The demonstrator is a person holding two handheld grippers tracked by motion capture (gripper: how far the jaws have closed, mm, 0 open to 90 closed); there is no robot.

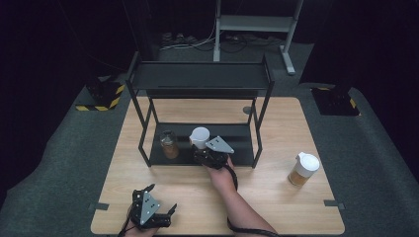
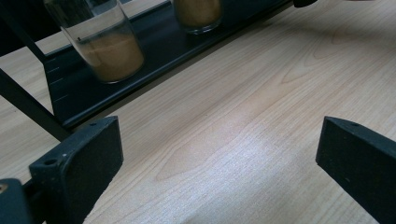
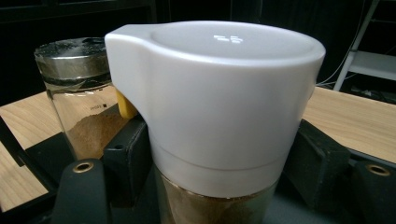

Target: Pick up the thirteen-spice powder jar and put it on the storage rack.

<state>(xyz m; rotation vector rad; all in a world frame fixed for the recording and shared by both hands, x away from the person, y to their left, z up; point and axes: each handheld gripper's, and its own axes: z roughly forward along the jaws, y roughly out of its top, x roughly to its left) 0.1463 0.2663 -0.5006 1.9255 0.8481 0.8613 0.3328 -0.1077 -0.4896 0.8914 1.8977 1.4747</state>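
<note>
Here the right claw [image 1: 210, 157] is closed around a white-lidded jar [image 1: 199, 138] of brown powder, which is on or just above the lower shelf of the black rack [image 1: 245, 140], beside an unlidded glass jar [image 1: 169, 144] of the same powder. The step in hand looks like setting this jar on the shelf, or lifting it away; I cannot tell which.

To do it well, I would keep the jar upright and the grip even on the glass below the lid, because the lid may be loose. The claw should move slowly and keep a small gap to the neighbour jar, so that the 2 do not knock. If it is being placed, the base should sit flat on the shelf before the claw lets go.

The left claw [image 1: 148, 211] rests near the front edge of the table [image 1: 276, 197], spread wide and holding nothing.

The right gripper view shows the grip closely: black pads [image 3: 128, 154] press on both sides of the jar under the white lid [image 3: 219, 93], and a yellow part [image 3: 123, 105] sits at the spout. The high view shows instead the whole layout, with a 3rd jar [image 1: 303, 169], also lidded, standing alone at the right of the table. The left gripper view shows the bare wood between its open jaws and the bases of the 2 shelf jars.
</note>
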